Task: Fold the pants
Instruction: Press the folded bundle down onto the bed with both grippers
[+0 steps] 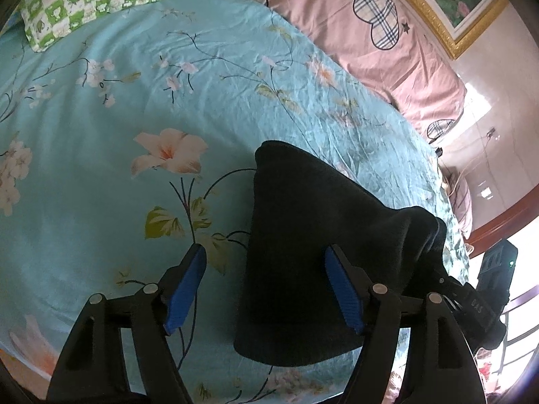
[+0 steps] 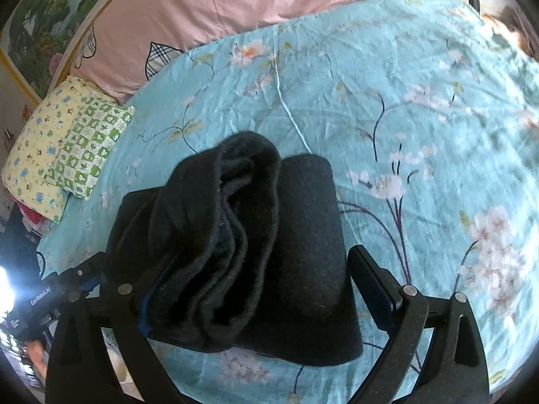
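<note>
Dark pants [image 2: 269, 252], folded in thick bundle, seen on floral bedsheet [image 1: 101, 175] btwn both tools. Left gripper [image 1: 266, 289] spread wide, nothing clamped. Right gripper [image 2: 266, 289] wide too; grip can't be judged. Fabric judged soft, fleecy, floppy, light; best pinched at layered edge.

Bare floral sheet [image 1: 101, 175] lies open from nine to twelve o'clock; the folded black pants [image 1: 303, 252] block three o'clock, the green checked pillow [image 1: 91, 0] eleven.

The pants [image 2: 256, 252] hide the right gripper's left fingertip. Beside them, the frame's lower edge crops both gripper bodies.
</note>
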